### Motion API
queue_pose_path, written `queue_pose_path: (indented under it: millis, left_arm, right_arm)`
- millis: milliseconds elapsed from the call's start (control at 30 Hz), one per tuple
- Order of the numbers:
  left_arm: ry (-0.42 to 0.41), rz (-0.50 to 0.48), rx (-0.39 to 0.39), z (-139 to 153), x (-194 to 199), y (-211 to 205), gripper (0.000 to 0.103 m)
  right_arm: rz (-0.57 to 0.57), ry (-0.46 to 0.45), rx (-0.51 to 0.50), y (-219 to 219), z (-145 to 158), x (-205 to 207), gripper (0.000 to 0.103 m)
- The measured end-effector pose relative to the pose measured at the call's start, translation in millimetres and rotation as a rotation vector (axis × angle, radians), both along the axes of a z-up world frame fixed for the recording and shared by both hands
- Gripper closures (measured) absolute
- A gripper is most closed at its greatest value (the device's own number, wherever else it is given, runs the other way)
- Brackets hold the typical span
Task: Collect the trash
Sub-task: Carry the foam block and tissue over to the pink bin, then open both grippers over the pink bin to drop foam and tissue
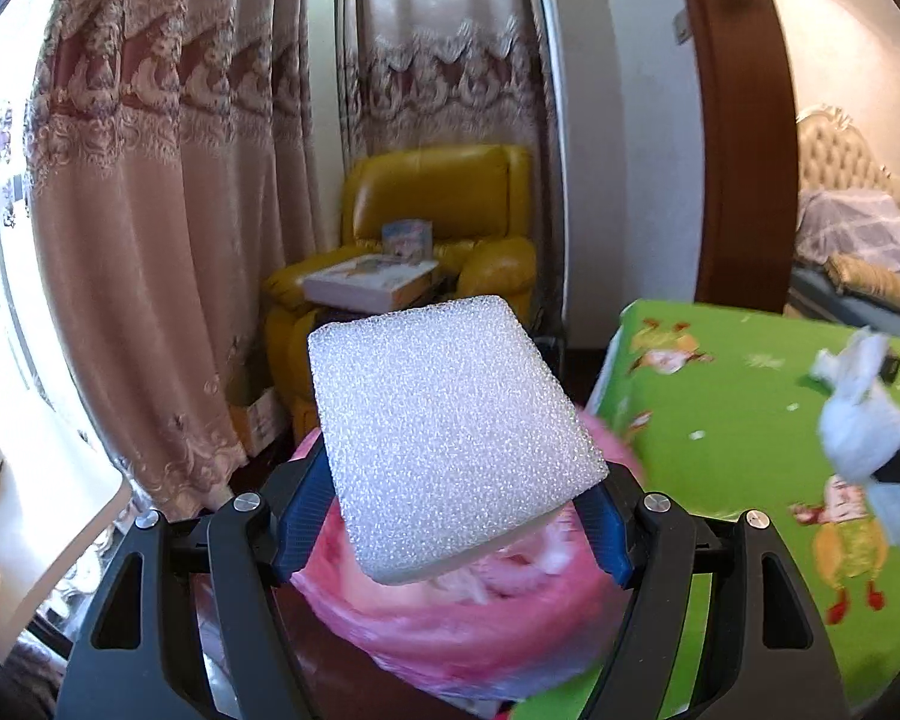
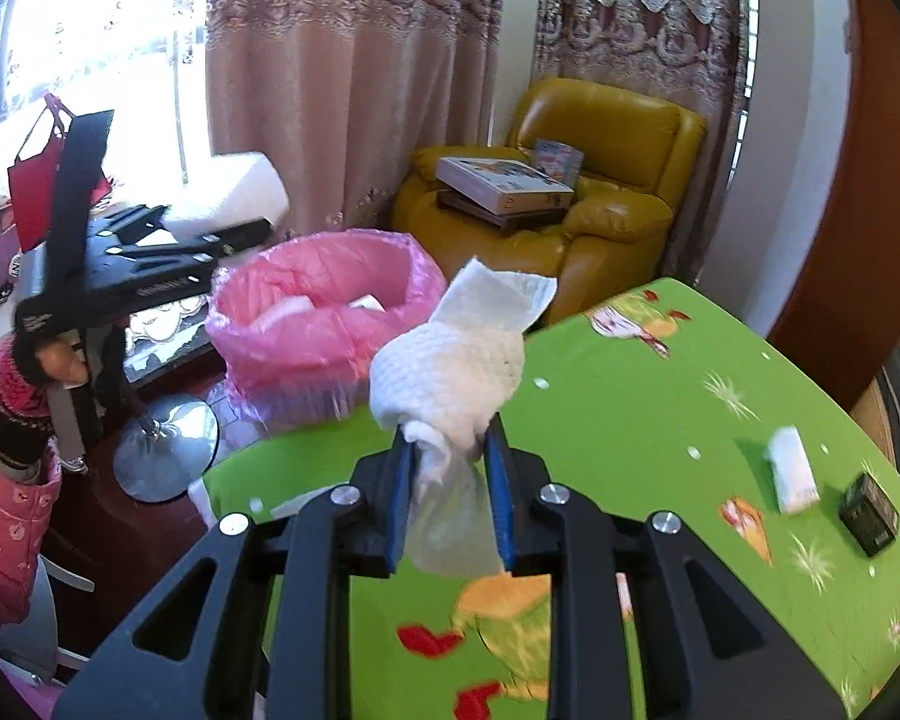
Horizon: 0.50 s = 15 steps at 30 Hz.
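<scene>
Looking from the left wrist: left gripper (image 1: 450, 516) clamped a white foam block (image 1: 450, 450) over the pink-lined trash bin (image 1: 450, 642) — not dropped. Right wrist: right gripper (image 2: 450, 498) pinched a crumpled white paper towel (image 2: 450, 372) above the green table (image 2: 630, 408); a small white scrap (image 2: 793, 469) and a small black box (image 2: 870, 513) remained.

Bright daylight flooding in through the blown-out window (image 2: 90, 30) at left, strong fisheye bending and dark corners, motion blur on the pink bin (image 1: 450, 630).
</scene>
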State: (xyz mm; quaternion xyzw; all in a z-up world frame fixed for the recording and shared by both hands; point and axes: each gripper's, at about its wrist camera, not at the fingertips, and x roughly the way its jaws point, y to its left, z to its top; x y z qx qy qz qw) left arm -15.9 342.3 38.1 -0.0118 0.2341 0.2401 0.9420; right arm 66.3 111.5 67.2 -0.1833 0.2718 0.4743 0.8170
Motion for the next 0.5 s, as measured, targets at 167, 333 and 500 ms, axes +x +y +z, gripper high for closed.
queue_pose_path:
  millis: [167,333,500]
  left_arm:
    - [0.043,0.015,-0.039,-11.8,16.8,29.9,0.034]
    - [0.062,-0.04,-0.13,-26.7,30.1,40.2,0.033]
    - [0.019,0.056,-0.142,-32.5,13.0,52.9,0.012]
  right_arm:
    - [0.018,-0.011,-0.013,32.5,4.0,4.6,0.08]
    - [0.035,-0.023,-0.015,66.9,16.0,13.8,0.08]
    - [0.054,-0.02,0.017,109.5,32.2,29.2,0.079]
